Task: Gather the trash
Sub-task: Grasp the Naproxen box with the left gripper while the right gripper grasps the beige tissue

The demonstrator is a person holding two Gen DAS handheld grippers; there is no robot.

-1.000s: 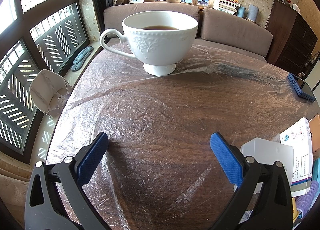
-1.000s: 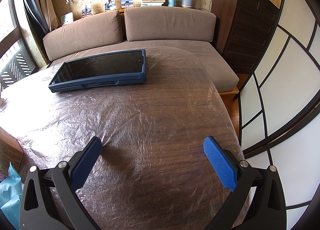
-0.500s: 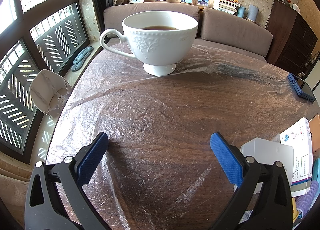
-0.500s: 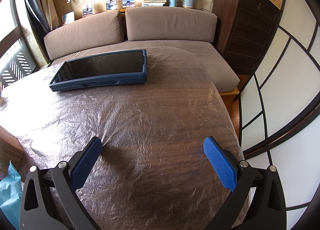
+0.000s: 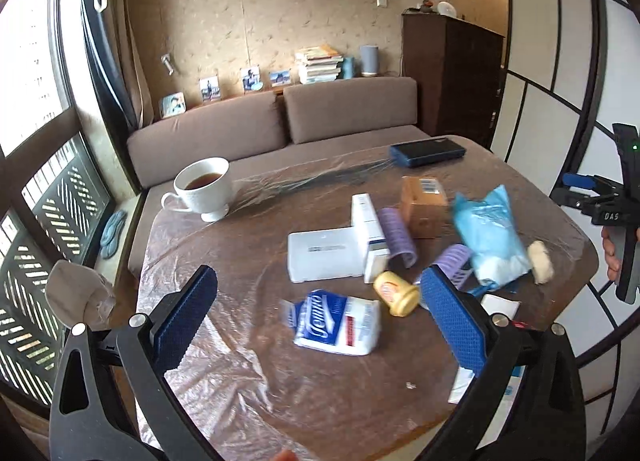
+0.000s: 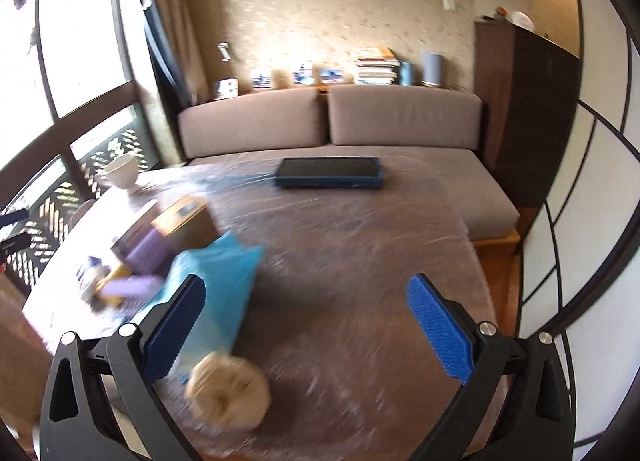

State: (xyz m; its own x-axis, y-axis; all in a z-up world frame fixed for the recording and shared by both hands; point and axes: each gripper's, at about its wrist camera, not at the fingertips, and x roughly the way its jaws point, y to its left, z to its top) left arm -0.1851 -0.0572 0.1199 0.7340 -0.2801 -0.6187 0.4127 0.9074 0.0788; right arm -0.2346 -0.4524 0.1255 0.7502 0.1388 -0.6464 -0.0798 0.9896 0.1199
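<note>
Trash lies in a heap on the plastic-covered wooden table (image 5: 248,373): a tissue pack (image 5: 338,323), a white box (image 5: 326,255), a tall white carton (image 5: 368,231), purple rollers (image 5: 394,237), a yellow cap (image 5: 396,293), a cardboard box (image 5: 424,201), a blue bag (image 5: 490,237) and a beige roll (image 5: 540,267). My left gripper (image 5: 316,325) is open and empty, raised above the tissue pack. My right gripper (image 6: 316,331) is open and empty, above the beige roll (image 6: 228,389) and the blue bag (image 6: 224,281); it also shows at the right edge of the left wrist view (image 5: 600,201).
A white cup of tea (image 5: 204,187) stands at the table's far left. A dark blue tablet (image 5: 428,153) lies at the far edge, also in the right wrist view (image 6: 330,173). A brown sofa (image 5: 280,129) runs behind the table. A dark cabinet (image 5: 452,77) and sliding screens stand on the right.
Both grippers have risen and pulled back from the table, so the whole heap of trash now shows. Both stay open and empty. The right wrist view is blurred by motion.
</note>
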